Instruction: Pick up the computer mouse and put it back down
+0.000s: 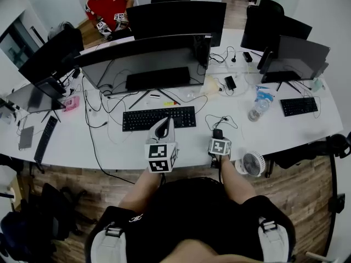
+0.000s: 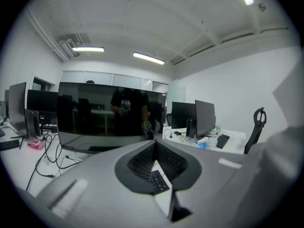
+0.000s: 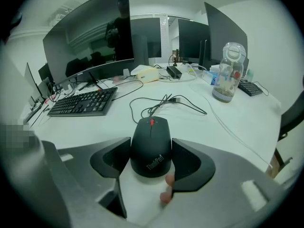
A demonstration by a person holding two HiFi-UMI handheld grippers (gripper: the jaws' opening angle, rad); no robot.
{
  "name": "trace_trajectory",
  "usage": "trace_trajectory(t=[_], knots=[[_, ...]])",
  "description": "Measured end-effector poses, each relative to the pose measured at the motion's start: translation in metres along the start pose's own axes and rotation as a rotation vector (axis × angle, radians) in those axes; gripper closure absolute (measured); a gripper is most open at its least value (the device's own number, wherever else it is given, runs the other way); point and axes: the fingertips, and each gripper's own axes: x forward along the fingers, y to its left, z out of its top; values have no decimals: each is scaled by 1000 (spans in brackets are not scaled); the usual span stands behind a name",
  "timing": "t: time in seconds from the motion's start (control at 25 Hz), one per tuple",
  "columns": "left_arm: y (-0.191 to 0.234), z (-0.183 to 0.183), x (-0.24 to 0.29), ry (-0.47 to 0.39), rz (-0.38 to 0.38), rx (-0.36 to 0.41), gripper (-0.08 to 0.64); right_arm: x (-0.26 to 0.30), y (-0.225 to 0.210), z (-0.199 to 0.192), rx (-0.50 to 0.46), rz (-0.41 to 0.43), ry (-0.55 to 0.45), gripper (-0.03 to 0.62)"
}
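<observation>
Two grippers over the desk [image 1: 109, 147]. Left gripper [image 1: 163, 124] at my 11 o'clock: jaws pressed together, nothing between them, tips by the near edge of the keyboard [image 1: 159, 118], which lies at its 12 o'clock. Right gripper [image 3: 151, 148] at my 1 o'clock: jaws clamped against both sides of the mouse [image 3: 151, 137], near the desk's front edge. I can't tell if the mouse touches the desk. Its cable [image 3: 166, 101] loops off toward 12. Bottle [image 3: 229, 72] at the mouse's 2 o'clock, well apart. Fan [image 1: 253, 163] at its 4 o'clock, at the desk edge.
</observation>
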Motion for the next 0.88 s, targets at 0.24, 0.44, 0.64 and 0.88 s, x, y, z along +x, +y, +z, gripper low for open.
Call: trace_trajectory(t=[0.24, 0.44, 0.64, 0.88], knots=[[-3, -1, 2, 2, -12, 17, 506, -29, -5, 28, 26, 32, -135, 324], [-13, 1, 11, -1, -38, 12, 506, -97, -6, 94, 12, 42, -397, 335], [-22, 10, 19, -20, -64, 12, 506, -206, -5, 192, 13, 28, -779, 511], [-30, 23, 22, -53, -78, 8, 506, -299, -2, 243, -16, 28, -1021, 589]])
